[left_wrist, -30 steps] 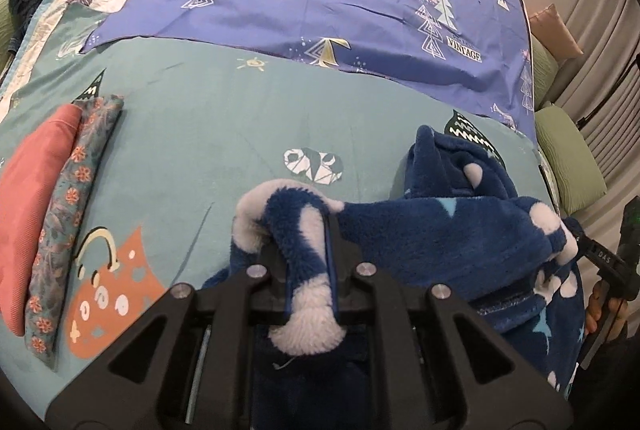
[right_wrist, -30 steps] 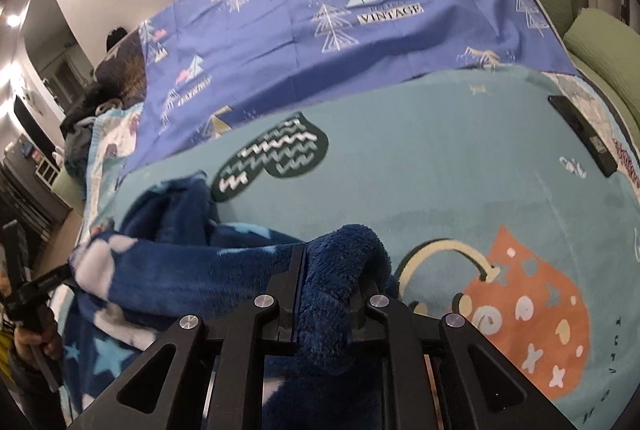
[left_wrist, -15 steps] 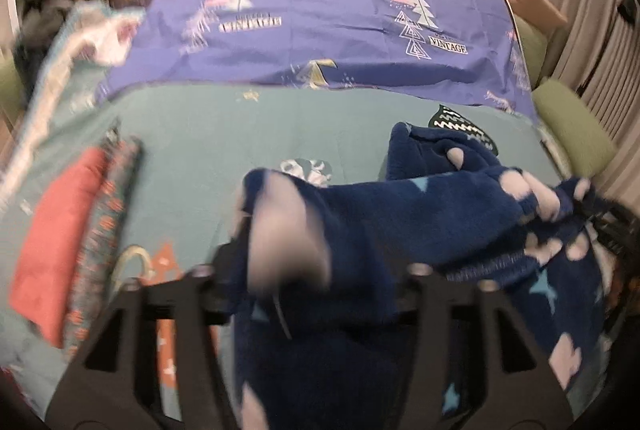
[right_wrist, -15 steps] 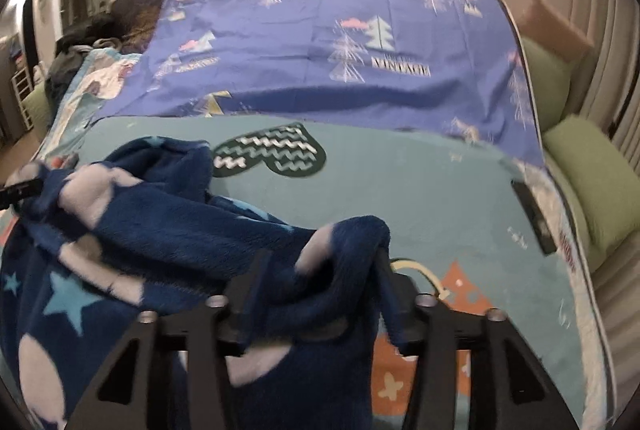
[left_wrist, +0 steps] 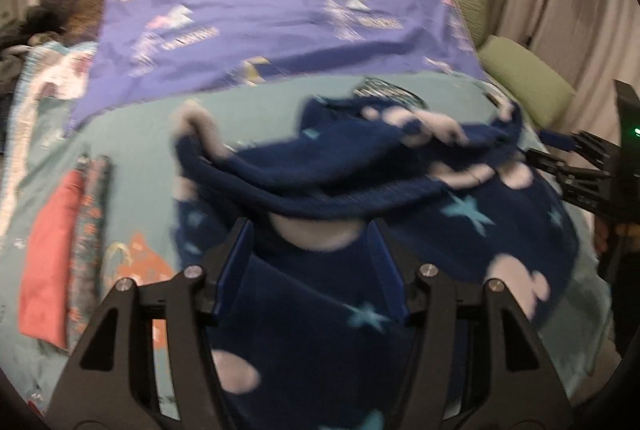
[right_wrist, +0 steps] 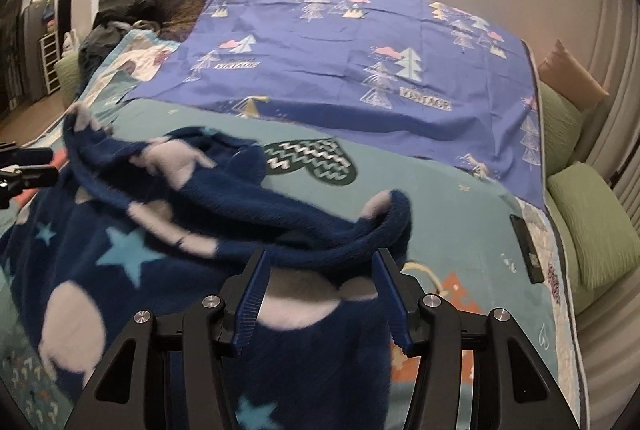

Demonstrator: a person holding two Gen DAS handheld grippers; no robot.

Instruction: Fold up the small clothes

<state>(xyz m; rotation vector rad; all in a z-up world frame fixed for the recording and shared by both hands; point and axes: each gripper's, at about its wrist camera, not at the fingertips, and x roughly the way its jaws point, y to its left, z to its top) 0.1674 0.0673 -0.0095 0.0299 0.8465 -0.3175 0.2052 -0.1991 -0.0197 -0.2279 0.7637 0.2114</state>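
Note:
A navy fleece garment with white blobs and light blue stars lies spread on the teal bedspread; it also shows in the right wrist view. My left gripper is open, its blue-padded jaws wide apart over the garment's left waistband edge. My right gripper is open too, over the garment's right edge. The right gripper also shows at the right of the left wrist view. The fabric sags loose past both jaws.
A folded coral garment and a folded floral one lie at the left. A purple tree-print sheet covers the far bed. Green pillows line the right side. A black remote lies near the right edge.
Both grippers were shut on the garment's edges a second ago; they lifted, opened and let go. The garment now falls flatter and more spread on the bed.

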